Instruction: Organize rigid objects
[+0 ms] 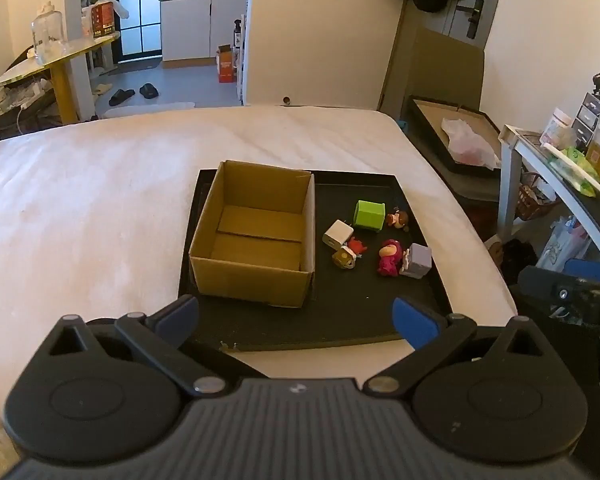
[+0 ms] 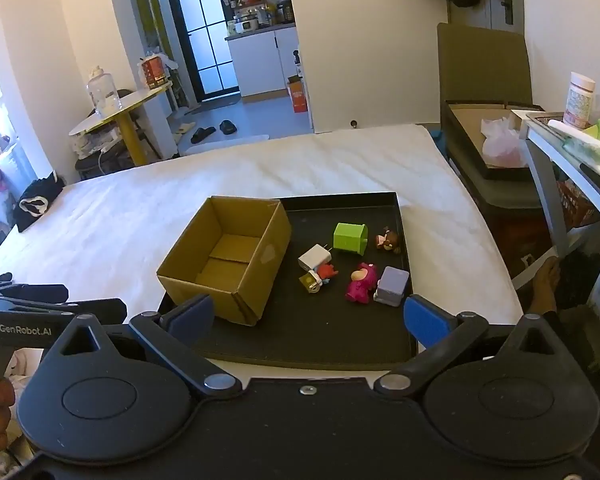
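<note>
A black tray [image 1: 340, 320] lies on a white-covered bed [image 1: 100, 200], carrying an open, empty cardboard box [image 1: 256, 236] on its left half and seven small rigid items clustered at the box's three o'clock. Farthest back sits a lime-green cube [image 1: 369, 215] with a small brown figurine [image 1: 397, 220] beside it; nearer lie a white plug-in charger [image 1: 337, 234], a red toy [image 1: 356, 246] touching a tan cube [image 1: 343, 258], a magenta bear figure [image 1: 389, 257] and a lilac block [image 1: 418, 261] just beside it. The left gripper [image 1: 296, 318] hovers over the tray's near edge, blue pads spread wide, nothing between them; the right gripper [image 2: 308, 318] hangs likewise, jaws wide and empty. Bare tray floor stretches between the toys and the near rim, at six o'clock. The left unit's housing, seen from the right wrist, reads "GenRobot.AI".
</note>
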`<action>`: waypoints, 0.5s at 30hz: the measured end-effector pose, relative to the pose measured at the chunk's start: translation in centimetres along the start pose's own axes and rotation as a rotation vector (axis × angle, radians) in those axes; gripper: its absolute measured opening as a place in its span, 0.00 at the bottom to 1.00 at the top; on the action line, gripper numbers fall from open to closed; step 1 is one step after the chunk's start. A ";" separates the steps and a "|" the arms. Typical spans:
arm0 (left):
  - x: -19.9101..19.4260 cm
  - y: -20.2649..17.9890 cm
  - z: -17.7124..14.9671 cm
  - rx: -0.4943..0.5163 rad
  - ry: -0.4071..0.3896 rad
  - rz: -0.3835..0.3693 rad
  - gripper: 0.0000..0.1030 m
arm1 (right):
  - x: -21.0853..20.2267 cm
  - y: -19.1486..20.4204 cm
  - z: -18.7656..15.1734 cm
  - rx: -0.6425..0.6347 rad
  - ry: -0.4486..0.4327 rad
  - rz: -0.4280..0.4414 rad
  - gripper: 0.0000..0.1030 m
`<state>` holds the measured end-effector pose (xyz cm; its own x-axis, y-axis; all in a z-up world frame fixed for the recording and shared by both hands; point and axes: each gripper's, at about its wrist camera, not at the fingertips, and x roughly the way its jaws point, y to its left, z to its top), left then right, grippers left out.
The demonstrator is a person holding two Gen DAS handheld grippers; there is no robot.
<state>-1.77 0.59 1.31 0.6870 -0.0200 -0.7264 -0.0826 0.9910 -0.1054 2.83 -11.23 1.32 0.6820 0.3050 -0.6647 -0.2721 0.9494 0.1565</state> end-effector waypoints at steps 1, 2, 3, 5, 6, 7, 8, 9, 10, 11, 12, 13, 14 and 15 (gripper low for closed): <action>0.0 0.0 0.2 -0.001 0.002 -0.003 1.00 | 0.0 0.0 -0.1 -0.002 0.000 0.000 0.99; -0.2 0.0 0.3 0.000 0.002 -0.004 1.00 | 0.1 0.0 -0.1 -0.002 0.002 0.001 0.99; -0.3 -0.1 0.3 0.002 0.001 -0.003 1.00 | 0.1 0.0 -0.1 -0.001 0.005 0.001 0.99; -0.6 -0.2 0.4 0.007 -0.003 -0.002 0.99 | 0.0 0.1 -0.2 0.000 0.002 0.000 0.99; -0.7 -0.2 0.4 0.005 -0.003 -0.010 0.98 | 0.0 0.1 -0.2 0.002 0.000 -0.001 0.99; -0.8 -0.3 0.4 0.002 -0.003 -0.019 0.98 | 0.0 0.1 -0.3 0.003 -0.001 -0.002 0.99; -0.8 -0.2 0.4 0.000 -0.004 -0.026 0.98 | 0.0 0.1 -0.3 0.004 0.000 -0.004 0.99; -0.9 -0.3 0.4 0.002 -0.006 -0.026 0.98 | 0.1 0.2 -0.4 0.005 0.001 -0.006 0.99; -1.0 -0.3 0.3 0.005 -0.008 -0.026 0.98 | 0.1 0.2 -0.6 0.006 0.002 -0.005 0.99; -1.0 -0.4 0.3 0.007 -0.011 -0.027 0.97 | 0.1 0.3 -0.7 0.006 0.004 -0.005 0.99; -1.0 -0.4 0.2 0.006 -0.011 -0.029 0.96 | 0.1 0.3 -0.7 0.005 0.006 -0.006 0.99; -1.0 -0.3 0.1 0.002 -0.009 -0.032 0.94 | 0.2 0.2 -0.6 0.004 0.009 -0.006 0.99; -0.9 -0.3 0.1 -0.001 -0.007 -0.033 0.92 | 0.2 0.3 -0.7 0.003 0.010 -0.006 1.00; -0.9 -0.3 0.1 -0.003 -0.008 -0.036 0.91 | 0.1 0.2 -0.7 0.002 0.010 -0.006 1.00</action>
<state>-2.30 0.37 2.09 0.6950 -0.0543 -0.7170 -0.0601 0.9893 -0.1332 2.37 -11.03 0.72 0.6769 0.2989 -0.6727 -0.2667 0.9513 0.1544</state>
